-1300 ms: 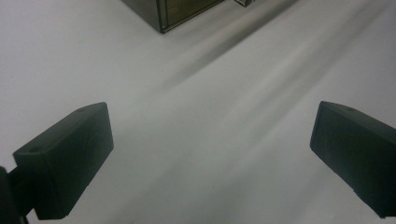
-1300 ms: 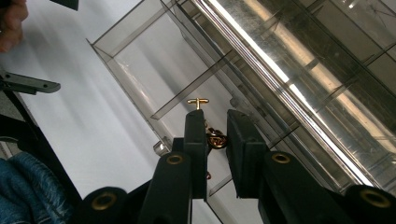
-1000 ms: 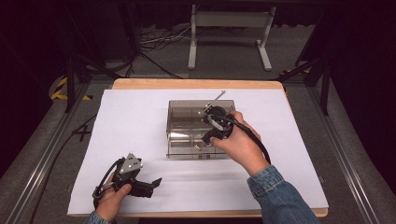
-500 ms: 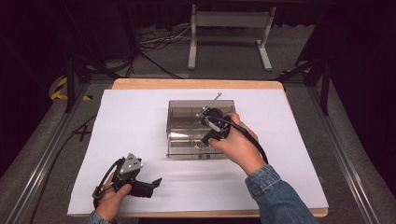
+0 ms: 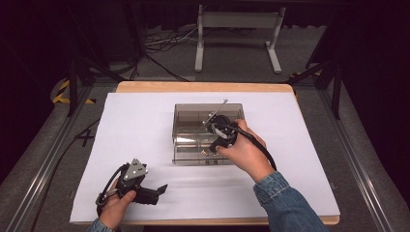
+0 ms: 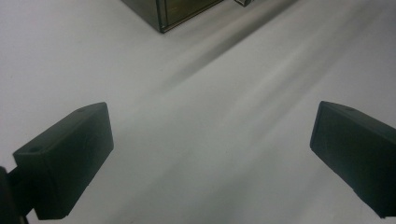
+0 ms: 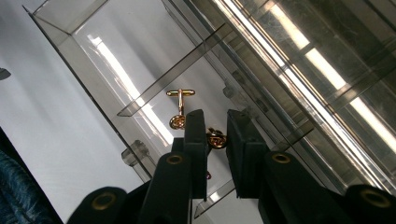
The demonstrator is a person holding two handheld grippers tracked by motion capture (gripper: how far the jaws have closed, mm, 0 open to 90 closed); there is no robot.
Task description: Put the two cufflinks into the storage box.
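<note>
Where the clear box (image 5: 193, 140) sits mid-bench on the white sheet (image 5: 300, 159), two gold cufflinks lie in a near compartment: one cufflink (image 7: 180, 108) lies free beside a divider, the second cufflink (image 7: 215, 138) sits between the jaws of the right tool (image 7: 215, 135). Those jaws stand nearly together, with a narrow gap left; whether they actually pinch the piece or only straddle it I cannot tell. In the high view the right tool (image 5: 220, 130) is over the box's near-right part, tipped down into it.

Change over the last second: the right hand (image 5: 244, 152) has shifted slightly toward the box's near wall, tool staying down inside. Judgement: a pick of the second cufflink is under way, at the closing stage, not yet lifted.

The left tool (image 5: 153, 192) lies low on the sheet near the front-left of the bench, unmoved over the same interval. Its jaws are spread wide with nothing between them but bare sheet; a box corner (image 6: 161, 18) shows ahead.
</note>
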